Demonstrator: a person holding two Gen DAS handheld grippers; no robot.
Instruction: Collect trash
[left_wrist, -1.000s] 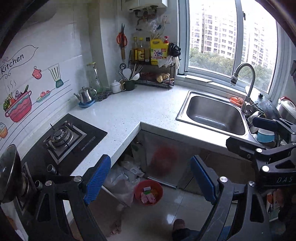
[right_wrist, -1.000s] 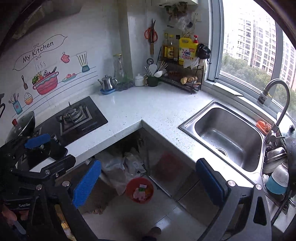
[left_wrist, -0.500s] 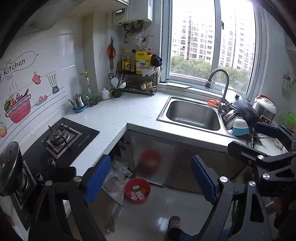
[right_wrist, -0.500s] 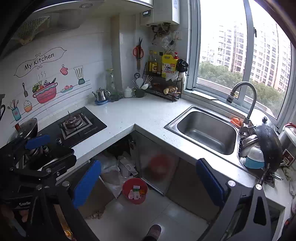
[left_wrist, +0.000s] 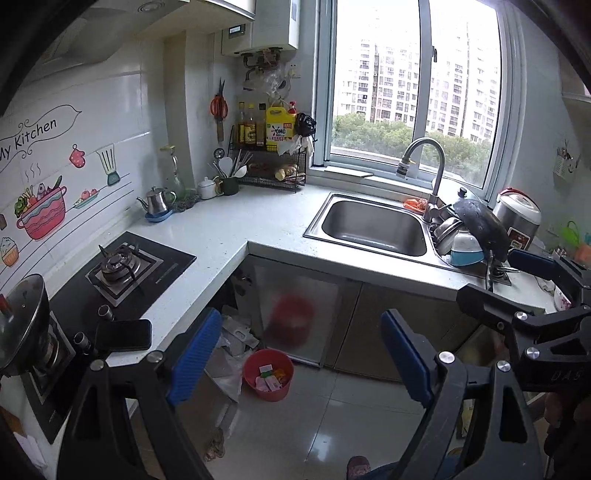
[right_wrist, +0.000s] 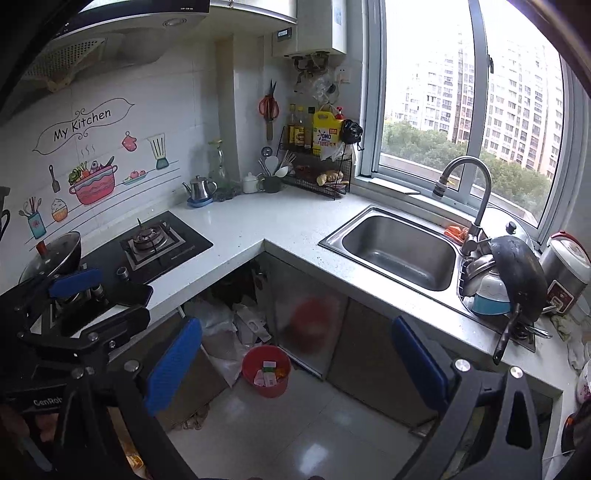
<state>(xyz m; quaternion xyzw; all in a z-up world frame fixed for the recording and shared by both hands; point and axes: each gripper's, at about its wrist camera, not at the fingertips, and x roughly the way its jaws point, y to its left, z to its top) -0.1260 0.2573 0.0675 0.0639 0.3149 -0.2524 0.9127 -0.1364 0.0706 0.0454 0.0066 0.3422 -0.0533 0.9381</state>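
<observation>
A red trash bin (left_wrist: 268, 374) stands on the tiled floor under the corner of the white counter, with small packets of trash inside; it also shows in the right wrist view (right_wrist: 266, 370). My left gripper (left_wrist: 301, 360) is open and empty, held in the air well back from the counter. My right gripper (right_wrist: 295, 363) is open and empty too. Each gripper shows at the edge of the other's view. White plastic bags (right_wrist: 229, 332) lie in the open space under the counter beside the bin.
An L-shaped white counter (left_wrist: 229, 225) holds a gas stove (left_wrist: 118, 264), a black phone (left_wrist: 123, 334) at its front edge, a steel sink (left_wrist: 373, 225) and a dish pile with a black pan (left_wrist: 476, 225). A rack of bottles (left_wrist: 273, 147) stands in the corner.
Both grippers have pulled back and up from the counter, so more of the kitchen and floor is in view. Both stay open and empty.
</observation>
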